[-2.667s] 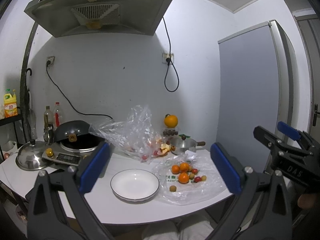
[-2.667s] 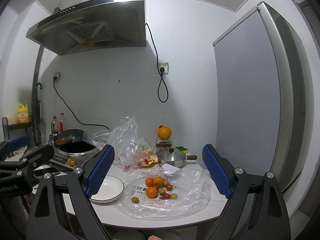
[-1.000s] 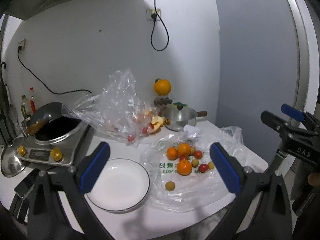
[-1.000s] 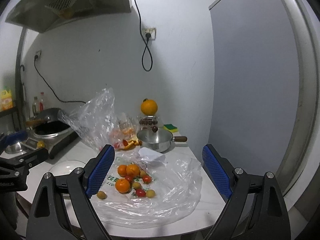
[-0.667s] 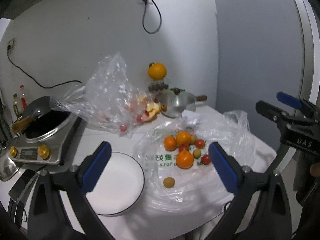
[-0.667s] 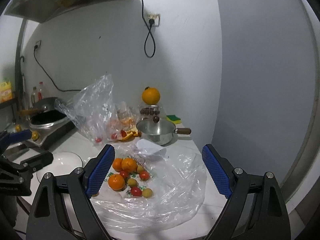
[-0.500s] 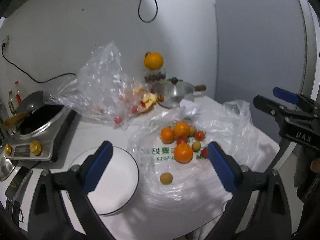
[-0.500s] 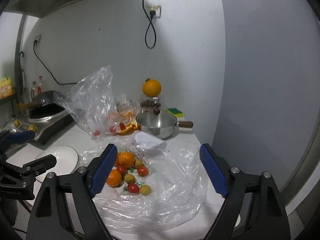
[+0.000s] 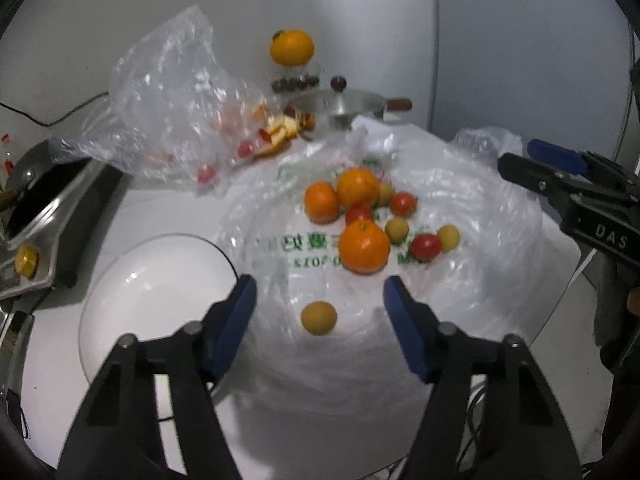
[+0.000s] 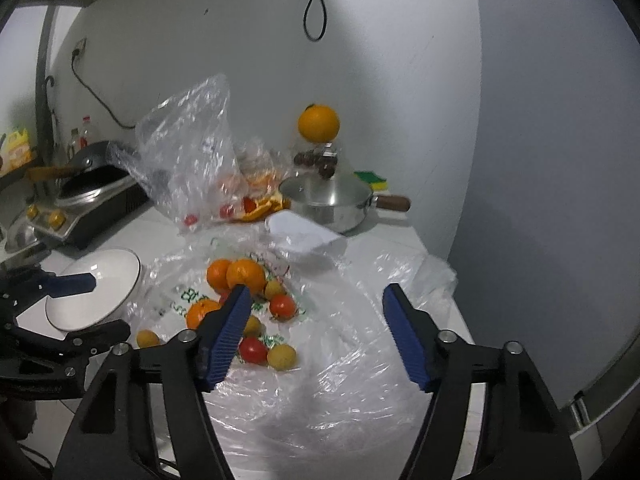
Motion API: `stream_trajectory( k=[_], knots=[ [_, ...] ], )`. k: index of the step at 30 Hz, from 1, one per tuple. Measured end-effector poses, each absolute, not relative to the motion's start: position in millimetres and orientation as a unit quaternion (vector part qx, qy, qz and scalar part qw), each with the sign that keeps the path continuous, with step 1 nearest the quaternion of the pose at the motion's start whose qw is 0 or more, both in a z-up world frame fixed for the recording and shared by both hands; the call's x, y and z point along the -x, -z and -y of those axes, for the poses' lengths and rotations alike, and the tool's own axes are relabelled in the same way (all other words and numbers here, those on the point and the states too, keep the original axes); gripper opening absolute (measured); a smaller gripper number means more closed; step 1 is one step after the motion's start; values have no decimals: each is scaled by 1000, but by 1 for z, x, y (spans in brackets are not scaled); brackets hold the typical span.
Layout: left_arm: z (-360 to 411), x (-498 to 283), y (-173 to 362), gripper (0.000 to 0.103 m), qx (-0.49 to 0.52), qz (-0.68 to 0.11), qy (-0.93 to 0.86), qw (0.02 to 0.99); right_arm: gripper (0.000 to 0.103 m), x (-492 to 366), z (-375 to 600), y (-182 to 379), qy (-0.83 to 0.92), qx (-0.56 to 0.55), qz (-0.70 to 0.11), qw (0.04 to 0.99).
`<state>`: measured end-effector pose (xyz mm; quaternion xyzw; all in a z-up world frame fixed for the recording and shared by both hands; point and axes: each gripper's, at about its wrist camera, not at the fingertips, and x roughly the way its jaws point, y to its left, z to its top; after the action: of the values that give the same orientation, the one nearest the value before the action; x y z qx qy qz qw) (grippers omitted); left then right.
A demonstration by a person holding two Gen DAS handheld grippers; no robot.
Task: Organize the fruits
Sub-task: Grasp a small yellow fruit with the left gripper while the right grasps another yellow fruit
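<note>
Now both grippers lower, nearer fruit than a second ago. Left gripper point(image 9: 320, 300) jaws just narrowing, apart, small yellow fruit point(image 9: 318, 317) between, untouched, frame centre on plastic bag point(image 9: 480, 216). Right gripper point(image 10: 316, 300) likewise narrowing, empty. Plate point(image 9: 120, 304) lower left, bare. Likely first pick imminent.

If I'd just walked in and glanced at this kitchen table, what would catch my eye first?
Probably the bright heap of fruit, oranges, red tomatoes and small yellow ones, lying on a flattened clear plastic bag mid-table. One small yellow fruit sits apart, nearest the blue-padded left gripper, whose jaws have just been closing with nothing gripped. Left of the bag waits an empty white plate, and a big orange perches at the back by the wall.
</note>
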<state>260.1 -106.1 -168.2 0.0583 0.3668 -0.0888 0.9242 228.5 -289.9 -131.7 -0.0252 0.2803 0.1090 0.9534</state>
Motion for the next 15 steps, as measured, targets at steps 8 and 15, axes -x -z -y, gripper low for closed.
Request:
stream_trajectory(
  k=[8,15],
  knots=[
    [114,-274,189,55,-69,-394,92,912,60,-248,286,163,-142,25,-324,935],
    [119,-289,207,47,-75,-419,93,900,51,-262,285,186,-161,17,-359,919]
  ],
)
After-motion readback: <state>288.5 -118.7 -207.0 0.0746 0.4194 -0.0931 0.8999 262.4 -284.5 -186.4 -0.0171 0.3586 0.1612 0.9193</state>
